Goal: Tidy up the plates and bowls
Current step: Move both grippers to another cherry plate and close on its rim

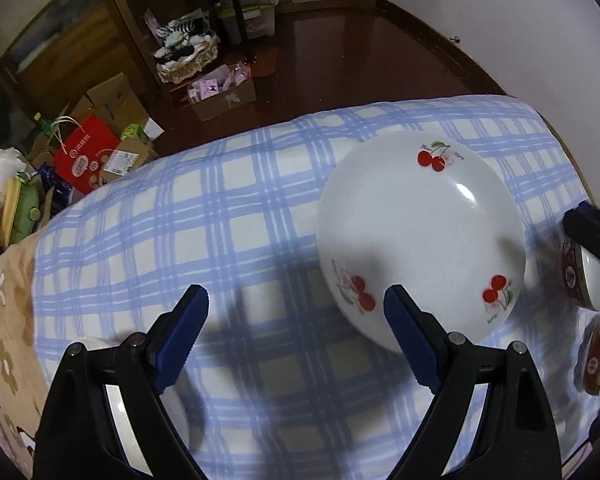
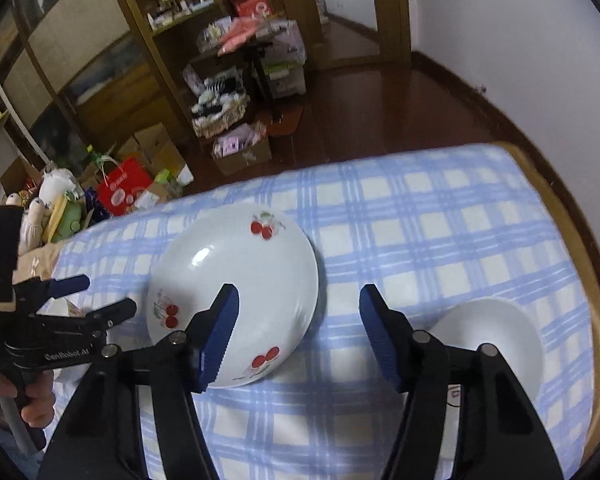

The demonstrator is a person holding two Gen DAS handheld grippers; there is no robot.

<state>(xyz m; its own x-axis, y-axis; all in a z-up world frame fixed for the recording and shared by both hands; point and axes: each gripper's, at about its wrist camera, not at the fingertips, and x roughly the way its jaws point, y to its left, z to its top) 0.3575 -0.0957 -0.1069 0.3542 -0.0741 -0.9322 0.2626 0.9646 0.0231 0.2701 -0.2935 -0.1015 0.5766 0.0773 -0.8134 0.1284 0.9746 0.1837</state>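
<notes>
I am taking the round white ceramic plate with red cherry prints [image 1: 420, 236] as my landmark; it is lying flat on the blue-and-white checked tablecloth [image 1: 220, 220].

My left gripper [image 1: 296, 300] is hanging over the bare cloth just to the left of that plate, its blue-padded jaws standing wide apart with nothing between them; the right-hand pad is sitting in front of the plate's near-left edge. Beneath the gripper's left finger a white dish [image 1: 168, 420] is partly showing; I cannot tell what kind it is.

To the right of the plate, at the picture's edge, two red-patterned bowls with white insides [image 1: 580, 280] are lying tipped on their sides, with a dark gripper finger above one of them.

My right gripper [image 2: 298, 304] is hovering over the cloth just off the plate's right edge, jaws partly open and gripping nothing. A plain white bowl [image 2: 496, 332] is standing upright further right of the plate, partly behind the right finger.
</notes>
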